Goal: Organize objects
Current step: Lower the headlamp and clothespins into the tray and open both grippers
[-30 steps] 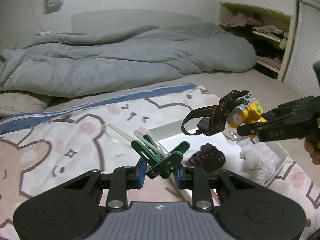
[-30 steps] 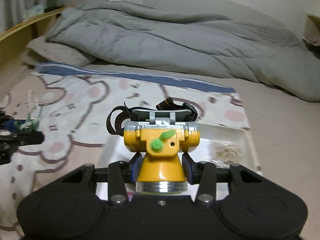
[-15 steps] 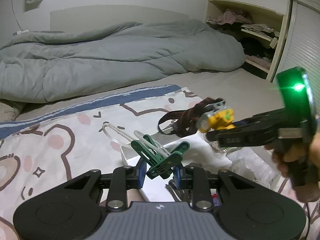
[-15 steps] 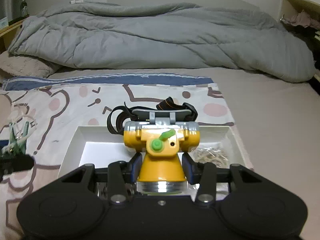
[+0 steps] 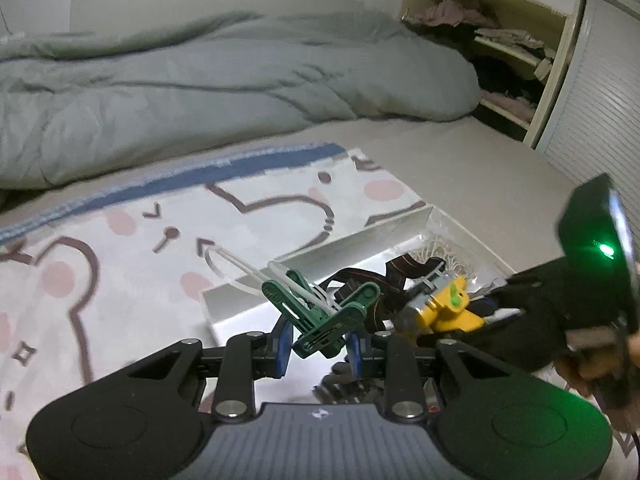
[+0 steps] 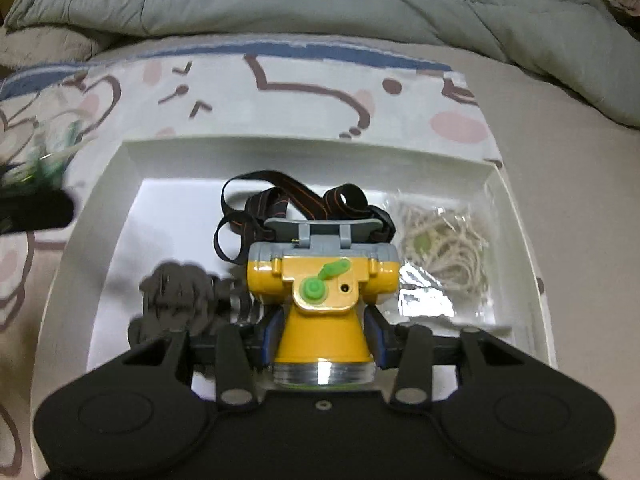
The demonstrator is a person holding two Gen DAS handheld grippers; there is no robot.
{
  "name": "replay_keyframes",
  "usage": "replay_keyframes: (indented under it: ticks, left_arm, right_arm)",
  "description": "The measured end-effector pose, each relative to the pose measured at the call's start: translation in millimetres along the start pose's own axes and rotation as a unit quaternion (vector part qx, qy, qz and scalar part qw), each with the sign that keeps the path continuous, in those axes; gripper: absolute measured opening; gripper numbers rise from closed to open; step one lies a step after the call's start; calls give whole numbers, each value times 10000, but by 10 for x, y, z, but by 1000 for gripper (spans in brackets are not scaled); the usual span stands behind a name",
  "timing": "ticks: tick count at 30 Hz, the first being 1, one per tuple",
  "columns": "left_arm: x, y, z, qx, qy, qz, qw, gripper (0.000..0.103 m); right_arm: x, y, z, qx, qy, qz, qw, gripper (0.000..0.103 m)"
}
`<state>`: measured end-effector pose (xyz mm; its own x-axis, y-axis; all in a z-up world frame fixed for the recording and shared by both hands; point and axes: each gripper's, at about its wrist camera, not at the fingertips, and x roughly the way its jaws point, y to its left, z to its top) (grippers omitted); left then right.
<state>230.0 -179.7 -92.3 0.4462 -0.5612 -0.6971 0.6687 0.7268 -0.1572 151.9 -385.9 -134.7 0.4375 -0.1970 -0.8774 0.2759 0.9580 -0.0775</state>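
1. The right gripper [image 6: 322,330] holds the yellow headlamp [image 6: 322,300] tight, right over the white box [image 6: 280,148]. Its straps point away, toward the far wall.
2. The left gripper [image 5: 318,344] pinches green clips [image 5: 320,316] at the box's left edge.
3. I think the headlamp goes straight down.

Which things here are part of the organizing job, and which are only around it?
Part of the job:
- yellow headlamp, held by right gripper
- green clip, held by left gripper
- white box
- dark hair claw and bagged string, in the box

Only around:
- grey duvet
- bear-print blanket
- wall shelves
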Motion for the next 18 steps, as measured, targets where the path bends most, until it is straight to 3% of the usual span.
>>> replay_keyframes:
  ticks: [3,5,8,12,14,15,16,18]
  left_arm:
    - [216,-35,-8,-93,203,38,9997,30]
    - [341,-24,-2,-236,294,58,9993,30]
    - [504,14,20,-508,434,33,9978,30]
    - [634,20,24,-572,590,343,9960,30]
    - [637,40,19,-620,599,481,9951,39]
    - [631,59,21,-647,619,501,9947,54]
    - [616,69,23,-654,614,497,9947,60]
    - [561,66,30,-593,583,544,9951,64]
  right_arm:
    - [-16,13,-44,-45,79,-86,9999,43]
    - [-75,19,-41,-77,26,-115,9999,52]
    - [-184,24,-23,-164,-99,-157,9997,56]
    - [-305,-6,-39,-181,-186,-95,9996,58]
    - [-336,-26,-51,-190,-239,-107,9995,59]
    - [-341,-44,-54,-166,-247,-93,9995,59]
    - [-342,-61,-58,-139,-243,-75,9996,59]
    - [-351,-80,-74,-101,-248,-74,9996,59]
